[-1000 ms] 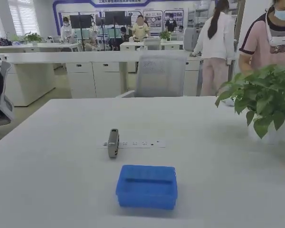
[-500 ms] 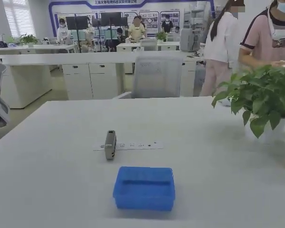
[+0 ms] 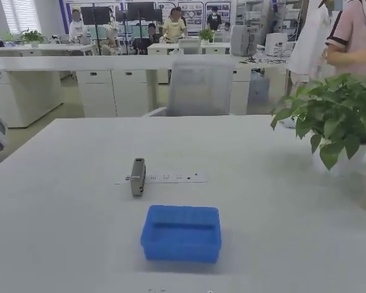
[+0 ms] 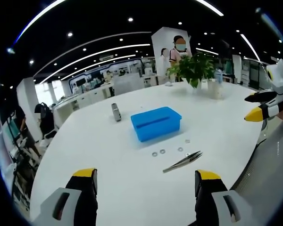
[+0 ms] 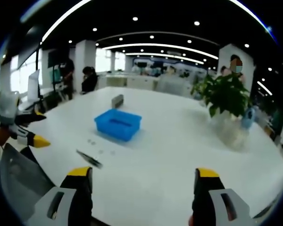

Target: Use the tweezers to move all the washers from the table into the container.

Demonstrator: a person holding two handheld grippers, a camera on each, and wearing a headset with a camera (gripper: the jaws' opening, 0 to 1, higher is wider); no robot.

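Opening step of the transfer. We see the left gripper and the right gripper both with jaws spread wide and nothing between them, held off the near edge of the white table. The blue rectangular plastic container stands near the middle of the table. The thin metal tweezers lie flat on its near side, ungrasped. The small metal ring washers are scattered on the bare tabletop between the container and the tweezers, and we see none inside the container. We judge that no washer has been moved and that the next move is to pick up the tweezers. That calls for one gripper to come low and close across the slim body, which lies flush on the table and offers little to pinch. Beyond the container lie a white power strip and a small grey block, and a green potted plant stands at far right. We count four washers in the left gripper view, but blur in the right gripper view leaves the full number uncertain. In the head view the near table edge is cut off.
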